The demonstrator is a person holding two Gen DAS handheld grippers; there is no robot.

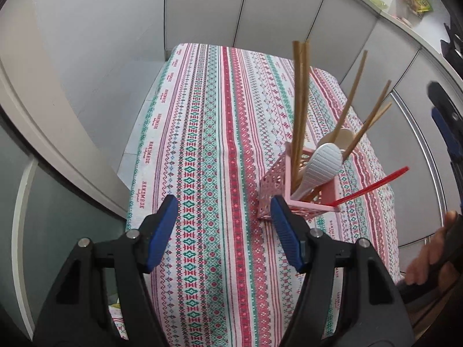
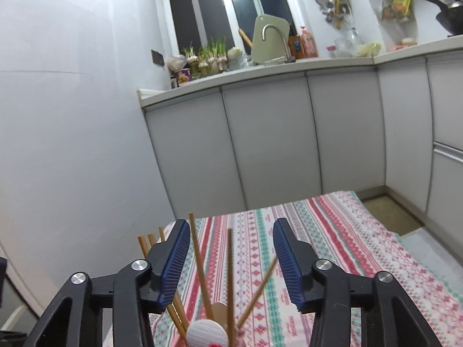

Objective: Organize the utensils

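A pink lattice utensil holder [image 1: 303, 199] stands on the striped tablecloth [image 1: 208, 150] at the right. It holds several wooden chopsticks [image 1: 299, 101], a white ribbed spoon [image 1: 321, 164], a beige spoon [image 1: 344, 138] and a red stick [image 1: 373, 186] that leans out to the right. My left gripper [image 1: 222, 202] hovers open over the cloth just left of the holder, with nothing between its fingers. My right gripper [image 2: 231, 225] is open above the holder. The chopsticks [image 2: 199, 260] and the white spoon [image 2: 205, 335] rise between its fingers, and the pads do not touch them.
Grey cabinet doors [image 2: 266, 144] close off the far side of the table, under a counter with a tap [image 2: 275, 37] and clutter. A pale wall [image 2: 72, 130] runs along the left. A hand [image 1: 431, 254] shows at the right edge of the left wrist view.
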